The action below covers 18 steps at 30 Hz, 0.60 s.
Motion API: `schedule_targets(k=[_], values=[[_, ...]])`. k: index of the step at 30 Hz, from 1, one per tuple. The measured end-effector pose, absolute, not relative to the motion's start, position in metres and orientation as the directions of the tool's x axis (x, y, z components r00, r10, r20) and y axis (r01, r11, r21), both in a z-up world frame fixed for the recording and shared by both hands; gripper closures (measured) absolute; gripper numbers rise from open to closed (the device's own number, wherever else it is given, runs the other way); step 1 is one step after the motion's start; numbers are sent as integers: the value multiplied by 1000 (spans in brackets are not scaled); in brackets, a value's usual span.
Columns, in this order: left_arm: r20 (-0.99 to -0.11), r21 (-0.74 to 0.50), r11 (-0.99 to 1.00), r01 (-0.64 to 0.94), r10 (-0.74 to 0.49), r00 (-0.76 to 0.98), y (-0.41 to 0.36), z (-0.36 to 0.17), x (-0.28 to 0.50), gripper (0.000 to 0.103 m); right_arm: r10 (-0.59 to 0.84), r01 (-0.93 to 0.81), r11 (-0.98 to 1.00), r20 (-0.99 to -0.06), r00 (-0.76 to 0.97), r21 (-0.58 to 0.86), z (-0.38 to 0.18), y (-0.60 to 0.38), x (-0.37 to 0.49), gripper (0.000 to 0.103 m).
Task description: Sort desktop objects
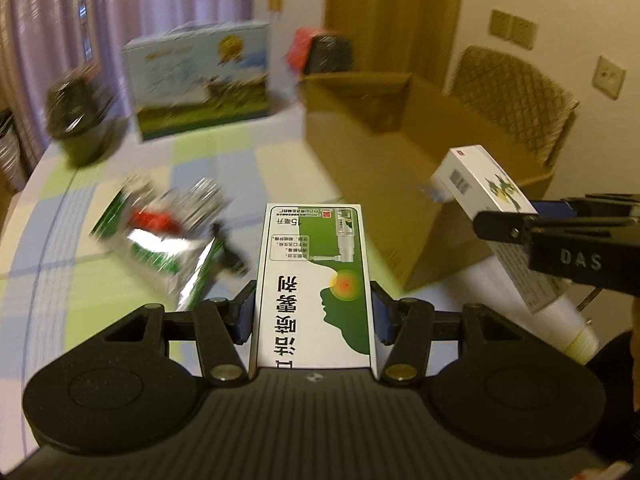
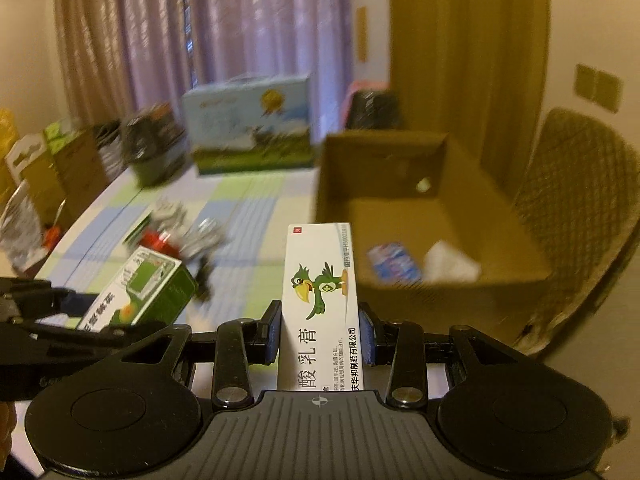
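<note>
Both views are dim and warm, with a yellowish indoor cast, and daylight filters weakly through the curtains (image 2: 200,40) at the back. Motion blur smears nearly everything beyond the near foreground — the cardboard box (image 1: 384,128), the pile of packets (image 1: 160,240) on the table, the blue carton (image 2: 250,124) — while the boxes held close to each lens stay sharp enough to read. Fisheye distortion bends the walls and table edge, the corners go black, and a foil packet (image 1: 160,240) throws a small white glare.
</note>
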<state>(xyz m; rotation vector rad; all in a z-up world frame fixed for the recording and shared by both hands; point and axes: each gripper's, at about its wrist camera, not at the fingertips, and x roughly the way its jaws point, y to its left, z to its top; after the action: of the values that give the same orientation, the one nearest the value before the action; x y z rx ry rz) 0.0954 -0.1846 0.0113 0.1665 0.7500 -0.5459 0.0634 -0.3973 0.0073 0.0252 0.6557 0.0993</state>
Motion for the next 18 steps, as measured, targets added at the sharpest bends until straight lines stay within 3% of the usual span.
schedule_targets(k=[6, 18], values=[[-655, -73, 813, 577, -476, 588, -238, 30, 112, 52, 52, -19, 998, -561, 826, 64, 36, -446, 86, 68], [-646, -66, 777, 626, -512, 567, -317, 37, 150, 52, 48, 26, 993, -578, 815, 119, 37, -508, 144, 68]])
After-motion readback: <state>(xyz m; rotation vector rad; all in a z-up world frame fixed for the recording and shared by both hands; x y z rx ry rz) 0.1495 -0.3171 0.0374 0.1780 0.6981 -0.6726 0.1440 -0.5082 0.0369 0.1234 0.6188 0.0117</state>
